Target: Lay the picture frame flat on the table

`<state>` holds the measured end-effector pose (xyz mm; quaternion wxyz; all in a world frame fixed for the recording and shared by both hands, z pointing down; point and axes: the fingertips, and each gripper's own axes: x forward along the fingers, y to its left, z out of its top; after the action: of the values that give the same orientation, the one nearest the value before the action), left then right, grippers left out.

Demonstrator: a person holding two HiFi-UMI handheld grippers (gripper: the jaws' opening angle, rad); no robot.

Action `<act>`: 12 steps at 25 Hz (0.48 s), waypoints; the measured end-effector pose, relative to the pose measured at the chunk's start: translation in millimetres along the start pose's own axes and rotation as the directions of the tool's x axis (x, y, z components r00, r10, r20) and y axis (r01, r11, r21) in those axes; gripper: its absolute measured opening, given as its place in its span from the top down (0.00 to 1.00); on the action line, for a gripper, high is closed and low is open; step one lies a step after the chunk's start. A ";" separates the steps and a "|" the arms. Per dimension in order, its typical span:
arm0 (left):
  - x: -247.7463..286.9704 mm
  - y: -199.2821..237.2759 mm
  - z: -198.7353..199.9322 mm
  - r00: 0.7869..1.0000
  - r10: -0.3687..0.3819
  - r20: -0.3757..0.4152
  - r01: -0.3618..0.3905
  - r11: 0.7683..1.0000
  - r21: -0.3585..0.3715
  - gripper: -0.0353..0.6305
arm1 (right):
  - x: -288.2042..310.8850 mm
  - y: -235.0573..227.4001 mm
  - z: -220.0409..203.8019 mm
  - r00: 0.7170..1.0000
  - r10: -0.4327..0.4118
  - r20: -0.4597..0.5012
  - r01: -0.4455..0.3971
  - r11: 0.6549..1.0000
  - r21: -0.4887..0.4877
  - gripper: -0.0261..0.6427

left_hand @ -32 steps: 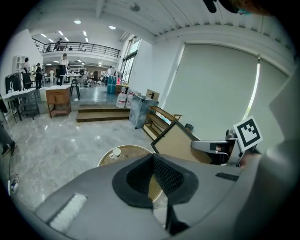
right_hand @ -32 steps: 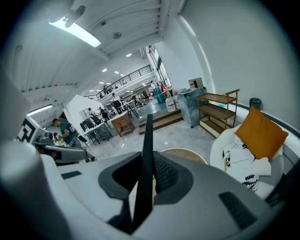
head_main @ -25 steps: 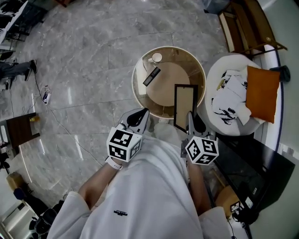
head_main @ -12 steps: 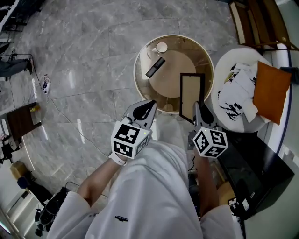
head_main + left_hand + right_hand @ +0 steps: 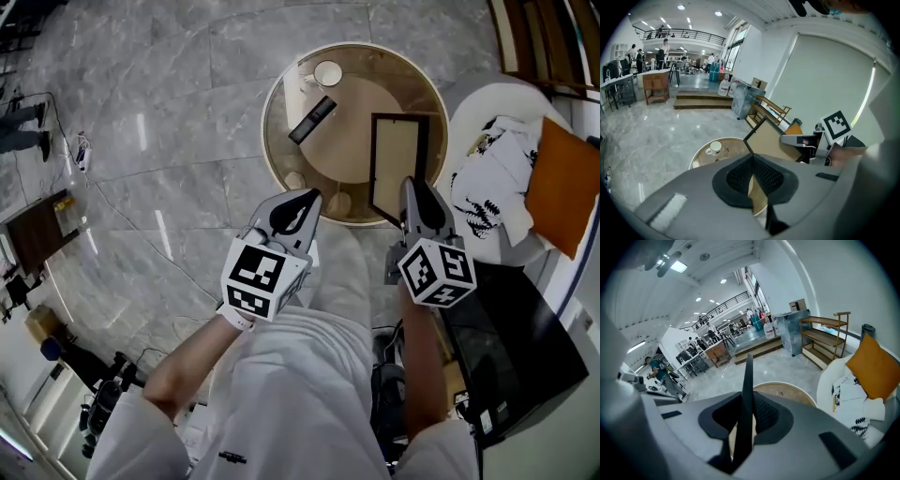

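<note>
Right claw: pinching the frame by its edge.
Frame: tilted, over the round table.
Left claw: pressed together, holding nothing.

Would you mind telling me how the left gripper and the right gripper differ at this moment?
The right gripper has its fingers clamped on the picture frame at its near edge; the left gripper has its fingers together on nothing. In the head view, the left gripper slants rightward toward the round table, the right gripper slightly leftward. Both carry a marker cube.
</note>
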<state>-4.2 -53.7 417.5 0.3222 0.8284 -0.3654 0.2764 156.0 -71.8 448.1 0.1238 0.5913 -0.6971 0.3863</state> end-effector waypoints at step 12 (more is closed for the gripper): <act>79.8 39.8 -31.1 0.999 0.044 -0.007 -0.044 0.998 -0.053 0.94 | 94.6 -38.2 -34.5 0.999 0.022 -0.026 -0.022 1.000 0.018 0.87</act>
<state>4.0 -85.8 505.9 0.3390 0.8106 -0.3897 0.2760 155.8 -117.2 545.8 0.1234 0.5796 -0.6984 0.4012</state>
